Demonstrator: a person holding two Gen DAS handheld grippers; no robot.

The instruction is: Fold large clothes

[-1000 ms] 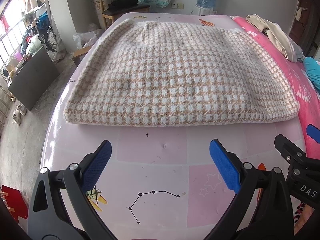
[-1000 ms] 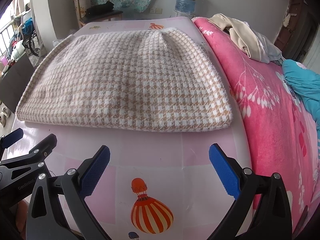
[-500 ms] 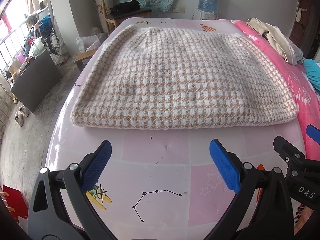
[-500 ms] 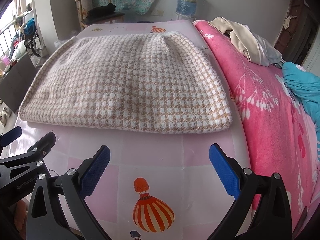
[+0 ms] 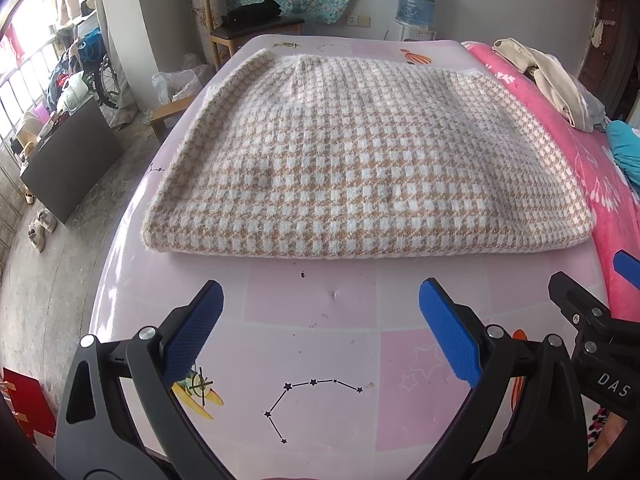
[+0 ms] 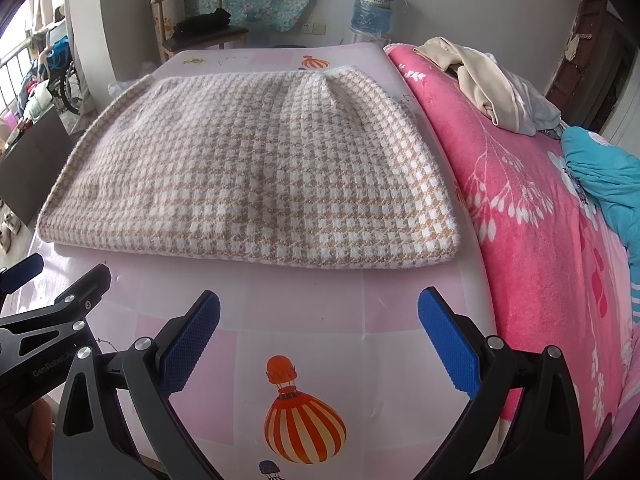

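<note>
Left gripper [image 5: 319, 334]: blue pads spread wide, holding nothing, above bare pink sheet [image 5: 312, 300] printed with a constellation [image 5: 308, 400].

Right gripper [image 6: 319, 334]: pads likewise wide apart and empty, above a printed balloon [image 6: 304, 426]. The two grippers sit side by side; each shows at the edge of the other's view.

Sweater [image 5: 360, 160]: tan-and-white houndstooth knit, folded into a flat rectangle, lying on the sheet just beyond both grippers and apart from them. Long axis runs left to right across both views; thick folded edge faces the grippers, the far edge points toward the chair [image 5: 244, 12] and water jug [image 5: 416, 0].

Pink blanket [image 6: 520, 200]: flowered, touching the sweater's right side; beige clothes [image 6: 480, 76] and teal cloth [image 6: 600, 176] heaped on it.
</note>
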